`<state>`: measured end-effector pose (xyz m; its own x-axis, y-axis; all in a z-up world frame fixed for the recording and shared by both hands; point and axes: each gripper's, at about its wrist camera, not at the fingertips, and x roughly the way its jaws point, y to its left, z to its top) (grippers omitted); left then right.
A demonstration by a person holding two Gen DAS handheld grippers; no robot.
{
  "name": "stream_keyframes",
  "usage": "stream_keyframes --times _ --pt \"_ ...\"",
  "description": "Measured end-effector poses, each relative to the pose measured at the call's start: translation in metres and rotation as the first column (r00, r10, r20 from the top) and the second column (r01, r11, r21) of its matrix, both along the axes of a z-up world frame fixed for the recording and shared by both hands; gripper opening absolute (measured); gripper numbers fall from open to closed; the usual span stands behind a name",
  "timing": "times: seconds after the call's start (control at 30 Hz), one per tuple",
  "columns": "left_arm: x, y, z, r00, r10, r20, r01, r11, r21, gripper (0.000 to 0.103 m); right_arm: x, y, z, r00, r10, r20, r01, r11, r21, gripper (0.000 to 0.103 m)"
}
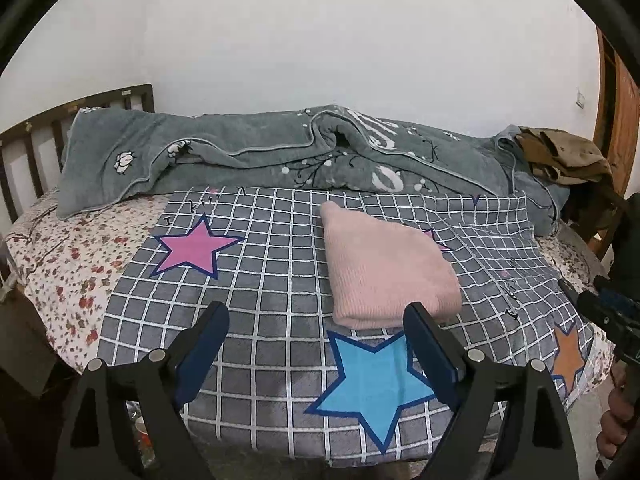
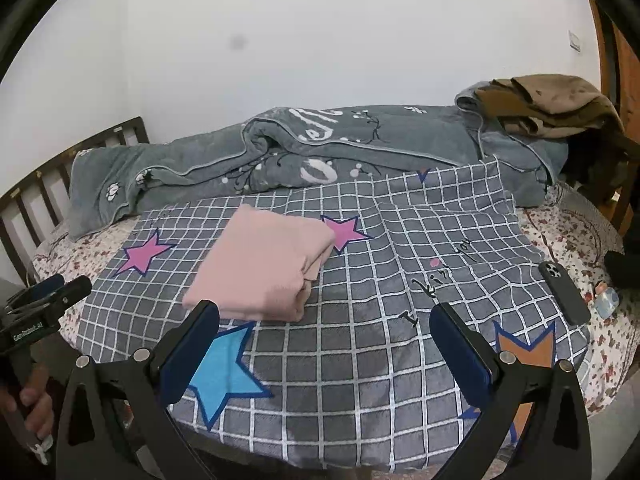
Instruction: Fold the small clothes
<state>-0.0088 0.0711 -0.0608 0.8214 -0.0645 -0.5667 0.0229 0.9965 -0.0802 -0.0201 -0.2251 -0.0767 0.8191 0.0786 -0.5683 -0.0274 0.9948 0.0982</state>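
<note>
A pink knitted garment (image 1: 384, 268) lies folded in a compact rectangle on the grey checked star cloth (image 1: 280, 280); it also shows in the right wrist view (image 2: 264, 268). My left gripper (image 1: 316, 332) is open and empty, held just in front of the garment's near edge. My right gripper (image 2: 324, 332) is open and empty, to the right of the garment's near corner. Each gripper shows at the edge of the other's view: the right one (image 1: 612, 312), the left one (image 2: 48, 296).
A rumpled grey blanket (image 1: 280, 152) lies along the wall at the back, with brown clothes (image 2: 548, 104) piled at its right end. A black phone (image 2: 564, 296) lies on the cloth's right edge. The floral bedsheet (image 1: 68, 264) and wooden headboard (image 1: 40, 136) are at left.
</note>
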Motion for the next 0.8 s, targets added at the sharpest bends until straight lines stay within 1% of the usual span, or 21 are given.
stream_keyframes --times 0.33,0.53,0.8 --pt "-0.023 -0.001 0.005 1.0 0.007 0.013 -0.007 1.0 -0.001 0.089 -0.023 0.006 0.006 1.0 0.0 0.0 0.0 0.999 -0.039 0.103" --pt "-0.026 -0.004 0.008 1.0 0.015 0.02 -0.015 1.0 0.023 0.089 -0.029 0.004 0.012 1.0 -0.018 0.013 0.019 0.998 -0.054 0.103" --pt "-0.027 -0.005 0.009 1.0 0.014 0.019 -0.014 1.0 0.024 0.089 -0.034 0.003 0.019 0.999 -0.024 0.025 0.026 0.997 -0.069 0.103"
